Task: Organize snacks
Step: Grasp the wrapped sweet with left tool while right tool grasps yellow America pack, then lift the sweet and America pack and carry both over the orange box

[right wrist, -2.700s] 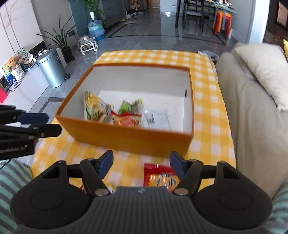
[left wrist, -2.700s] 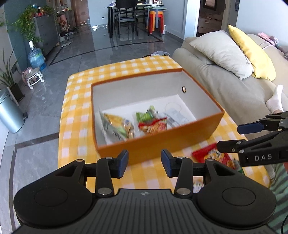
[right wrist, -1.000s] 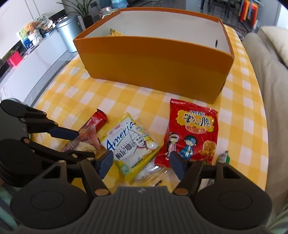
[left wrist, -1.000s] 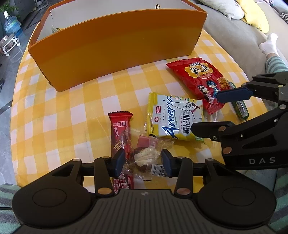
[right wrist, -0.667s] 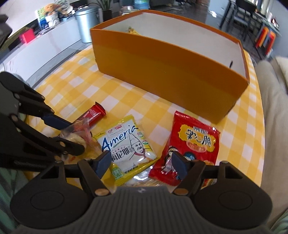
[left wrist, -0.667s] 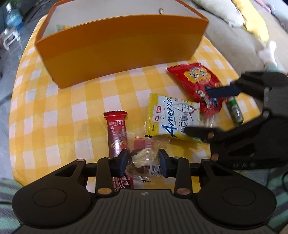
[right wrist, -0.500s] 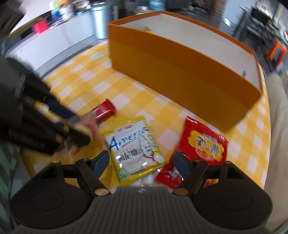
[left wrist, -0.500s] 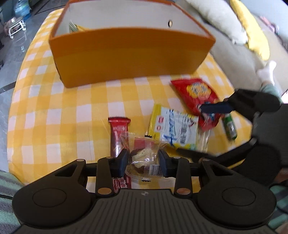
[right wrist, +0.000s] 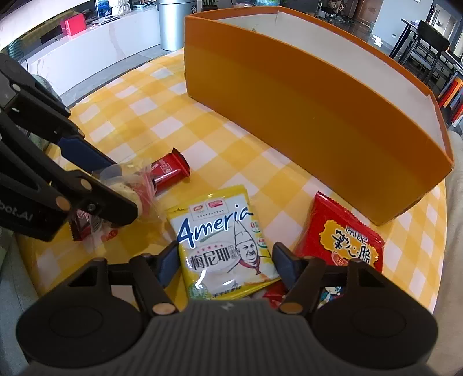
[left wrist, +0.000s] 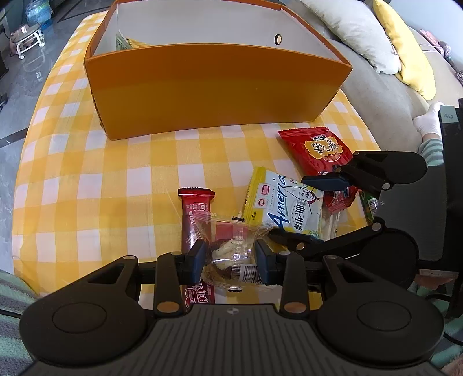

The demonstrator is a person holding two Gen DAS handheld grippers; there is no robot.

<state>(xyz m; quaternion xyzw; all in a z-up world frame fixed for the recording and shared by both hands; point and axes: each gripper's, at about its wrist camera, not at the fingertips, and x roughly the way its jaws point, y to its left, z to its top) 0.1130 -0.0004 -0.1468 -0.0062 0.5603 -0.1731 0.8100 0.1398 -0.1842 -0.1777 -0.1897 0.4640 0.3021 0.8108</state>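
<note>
An open orange box (left wrist: 214,89) with white inner walls stands on the checked cloth, a snack packet (left wrist: 124,42) showing inside. In front lie a red bar (left wrist: 194,214), a clear-wrapped pastry (left wrist: 231,251) overlapping it, a yellow-and-white "Ameria" packet (right wrist: 225,245), and a red packet (right wrist: 344,240) beside it.

Yellow-and-white checked tablecloth (left wrist: 95,162) over the table. Grey polished tile floor (left wrist: 17,72), glossy with daylight reflections. Beige sofa (left wrist: 376,86) just beside the table, with a cream cushion (left wrist: 350,26) and a yellow cushion (left wrist: 405,46). Small white wheeled stand (left wrist: 27,37) on the floor. Steel bin (right wrist: 170,23) beside a white low cabinet (right wrist: 95,55). Dark dining chair (right wrist: 431,37) far back.
</note>
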